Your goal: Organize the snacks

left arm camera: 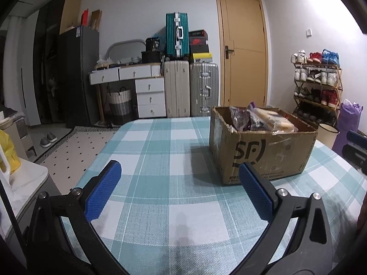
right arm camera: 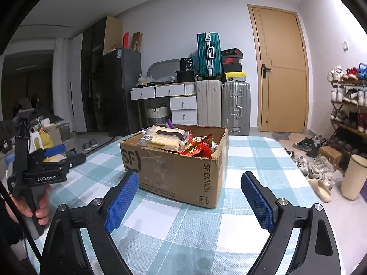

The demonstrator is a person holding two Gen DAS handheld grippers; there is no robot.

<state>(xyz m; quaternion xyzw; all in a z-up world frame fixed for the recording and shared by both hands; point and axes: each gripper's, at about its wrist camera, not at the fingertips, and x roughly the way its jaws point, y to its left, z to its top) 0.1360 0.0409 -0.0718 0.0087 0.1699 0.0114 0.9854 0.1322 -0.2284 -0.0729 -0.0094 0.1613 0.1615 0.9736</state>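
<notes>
- Currently both tools hang released and empty above the checked desk (right arm camera: 252, 151) — left tool (left arm camera: 180, 189), right tool (right arm camera: 190, 198).
- Cardboard box (right arm camera: 174, 171) sits mid-desk, open-topped, heaped with snack packets (right arm camera: 197, 147).
- Judgement: packets are light, crinkly and slippery; contents likely crush — pinch gently at a sealed edge.
- Long biscuit pack (right arm camera: 162, 138) lies topmost; take it across its narrow width.
- Box flaps are torn; avoid lifting by them.

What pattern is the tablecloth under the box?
Light blue and white check tablecloth, clearest in the left wrist view.
</notes>
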